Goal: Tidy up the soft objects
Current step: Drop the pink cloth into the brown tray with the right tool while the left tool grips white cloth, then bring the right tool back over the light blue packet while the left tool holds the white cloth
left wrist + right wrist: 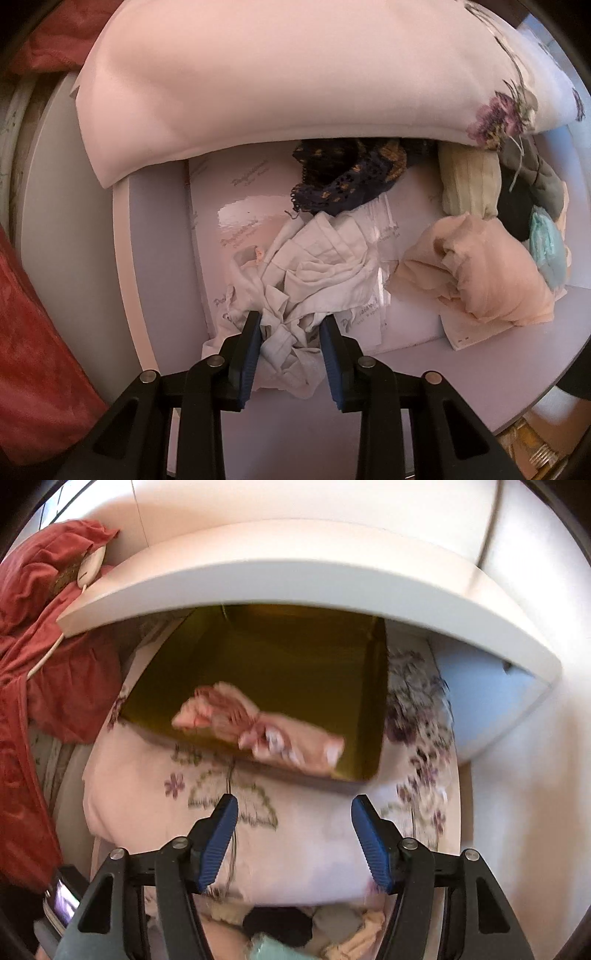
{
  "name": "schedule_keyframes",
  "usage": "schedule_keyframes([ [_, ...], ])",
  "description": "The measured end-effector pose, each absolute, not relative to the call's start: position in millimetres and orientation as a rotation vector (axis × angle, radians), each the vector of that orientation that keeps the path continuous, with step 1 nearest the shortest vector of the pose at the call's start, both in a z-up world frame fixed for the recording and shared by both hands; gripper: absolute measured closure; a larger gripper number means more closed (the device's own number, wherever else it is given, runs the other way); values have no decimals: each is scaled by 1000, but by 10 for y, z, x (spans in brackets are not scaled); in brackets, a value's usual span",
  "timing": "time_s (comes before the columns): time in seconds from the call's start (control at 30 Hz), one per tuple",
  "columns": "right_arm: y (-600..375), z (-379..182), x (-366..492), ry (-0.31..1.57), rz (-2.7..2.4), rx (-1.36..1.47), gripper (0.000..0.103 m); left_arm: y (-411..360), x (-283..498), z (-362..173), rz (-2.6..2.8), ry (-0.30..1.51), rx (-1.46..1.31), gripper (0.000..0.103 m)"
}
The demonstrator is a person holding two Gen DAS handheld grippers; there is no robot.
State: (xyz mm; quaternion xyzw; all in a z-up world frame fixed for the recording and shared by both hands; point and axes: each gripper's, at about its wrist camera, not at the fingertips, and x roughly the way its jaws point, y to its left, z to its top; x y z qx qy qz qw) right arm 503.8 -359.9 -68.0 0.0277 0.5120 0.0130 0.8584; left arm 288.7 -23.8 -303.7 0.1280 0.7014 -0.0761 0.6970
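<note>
In the left wrist view my left gripper (291, 325) is closed around a crumpled white cloth (314, 266) lying on a glossy white sheet (236, 221). Beside it lie a dark lace piece (343, 173), a peach cloth (476, 266), a pale yellow cloth (469, 181) and a teal cloth (548, 251). A floral pillow (258, 85) rests behind them. In the right wrist view my right gripper (291, 808) is open and empty above the floral pillow (295, 842). An olive box (280, 672) sits on the pillow and holds a pink cloth (266, 727).
A red blanket (44, 635) lies at the left, also in the left wrist view (33, 350). A white shelf edge (295, 579) overhangs the olive box. A phone (62, 901) sits at lower left. A pile of cloths (288, 930) shows under the right gripper.
</note>
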Motion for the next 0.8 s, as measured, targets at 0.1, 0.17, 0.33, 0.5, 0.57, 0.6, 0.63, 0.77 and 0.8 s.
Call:
schedule_keyframes([
  [0.1, -3622, -757, 4871, 1091, 34, 70, 38, -166, 2902, -3040, -169, 1564, 260, 70],
  [0.17, -3592, -794, 4710, 1115, 37, 67, 37, -119, 2917, -3043, -168, 1572, 234, 69],
  [0.33, -3581, -984, 4426, 1215, 39, 76, 36, -57, 2924, -3055, -159, 1578, 221, 61],
  [0.5, -3578, -1198, 4232, 1311, 50, 140, 36, -47, 2893, -3045, -157, 1576, 235, 59],
  [0.57, -3548, -1268, 4180, 1338, 54, 133, 36, -44, 2880, -3048, -153, 1575, 240, 58],
  [0.6, -3531, -1296, 4162, 1349, 55, 130, 36, -46, 2872, -3045, -154, 1574, 244, 58],
  [0.63, -3517, -1327, 4148, 1359, 58, 127, 36, -51, 2860, -3043, -155, 1572, 252, 58],
  [0.77, -3434, -1389, 4109, 1394, 55, 100, 34, -160, 2815, -3034, -169, 1570, 292, 49],
  [0.8, -3430, -1402, 4118, 1400, 48, 98, 34, -211, 2802, -3050, -175, 1575, 311, 40],
])
